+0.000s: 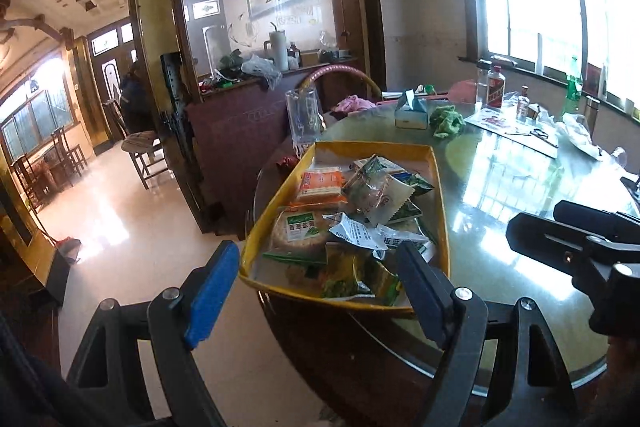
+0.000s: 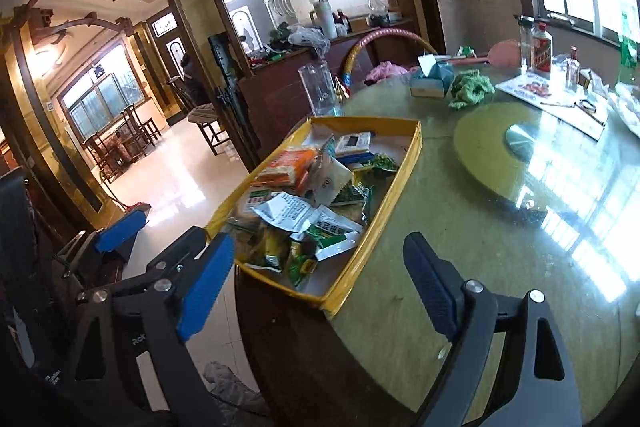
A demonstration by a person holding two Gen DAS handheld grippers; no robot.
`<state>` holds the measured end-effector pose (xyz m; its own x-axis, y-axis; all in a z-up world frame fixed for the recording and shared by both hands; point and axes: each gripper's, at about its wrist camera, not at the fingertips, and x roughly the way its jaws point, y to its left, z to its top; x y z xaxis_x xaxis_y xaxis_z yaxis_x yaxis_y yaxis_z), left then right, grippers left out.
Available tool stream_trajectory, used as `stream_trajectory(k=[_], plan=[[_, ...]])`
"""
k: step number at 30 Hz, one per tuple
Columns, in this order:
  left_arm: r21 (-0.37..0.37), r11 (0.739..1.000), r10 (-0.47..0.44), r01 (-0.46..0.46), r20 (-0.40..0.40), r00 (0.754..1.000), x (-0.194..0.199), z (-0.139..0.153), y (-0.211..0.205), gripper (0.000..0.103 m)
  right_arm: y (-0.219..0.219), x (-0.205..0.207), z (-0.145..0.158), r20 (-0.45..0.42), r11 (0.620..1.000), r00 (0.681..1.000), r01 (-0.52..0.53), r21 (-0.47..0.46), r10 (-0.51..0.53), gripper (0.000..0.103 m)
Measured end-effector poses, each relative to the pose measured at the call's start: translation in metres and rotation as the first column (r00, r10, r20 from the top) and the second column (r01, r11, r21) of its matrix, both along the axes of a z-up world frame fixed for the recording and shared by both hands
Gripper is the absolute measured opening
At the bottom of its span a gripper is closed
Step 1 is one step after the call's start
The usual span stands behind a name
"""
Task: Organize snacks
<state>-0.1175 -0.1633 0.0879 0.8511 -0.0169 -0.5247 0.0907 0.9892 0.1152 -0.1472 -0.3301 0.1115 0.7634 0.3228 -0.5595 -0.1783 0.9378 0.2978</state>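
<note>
A yellow tray (image 1: 439, 187) full of mixed snack packets sits at the near left edge of a round glass-topped table (image 1: 500, 187). An orange packet (image 1: 322, 183) lies at its far left, green and white packets (image 1: 360, 231) toward the front. My left gripper (image 1: 316, 287) is open and empty, just in front of the tray's near rim. In the right wrist view the tray (image 2: 400, 183) lies ahead to the left. My right gripper (image 2: 320, 287) is open and empty, near the tray's near corner. The left gripper's blue pad (image 2: 120, 235) shows at its left.
A clear glass jar (image 1: 304, 115) stands behind the tray. A tissue box (image 1: 412, 111), a green cloth (image 1: 446, 121), bottles (image 1: 495, 87) and papers sit on the far side. A lazy Susan (image 2: 520, 147) fills the table's centre. Chairs and tiled floor lie to the left.
</note>
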Motion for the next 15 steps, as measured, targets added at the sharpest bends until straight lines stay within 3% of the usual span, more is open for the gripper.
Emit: stream_trajectory(k=[15], plan=[[-0.008, 1.000, 0.015, -0.014, 0.037, 0.999, -0.026, 0.008, 0.017, 0.081, 0.023, -0.036, 0.018, 0.038, 1.000, 0.999, 0.000, -0.019, 0.001, 0.087]])
